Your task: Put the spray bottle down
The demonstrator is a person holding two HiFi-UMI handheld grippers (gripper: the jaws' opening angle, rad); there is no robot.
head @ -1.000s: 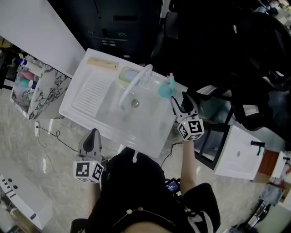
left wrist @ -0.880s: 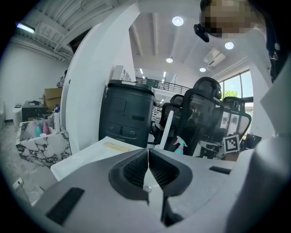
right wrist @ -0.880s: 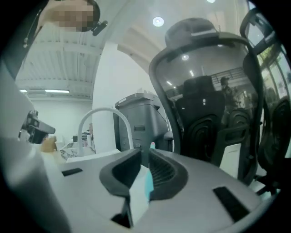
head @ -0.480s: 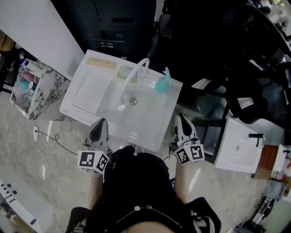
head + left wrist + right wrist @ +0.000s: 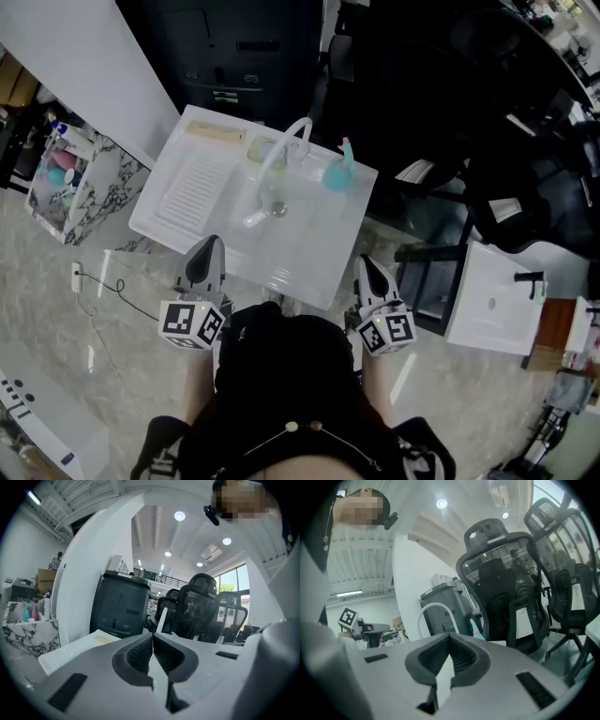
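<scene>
Spray bottle (image 5: 339,174) stands on the far right corner of the sink (image 5: 178,225) (near the rim) — a bump could topple it. Left gripper (image 5: 207,246) and right gripper (image 5: 366,265), at the sink's near edge, are closed, empty.

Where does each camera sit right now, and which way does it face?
Head view: on the person's head, steeply down onto the white sink; shows the person's torso, left gripper, right gripper.
Left gripper view: on that gripper, along its shut jaws toward a black cabinet.
Right gripper view: along its shut jaws toward an office chair.
Shared by head and right gripper views: faucet, spray bottle.
</scene>
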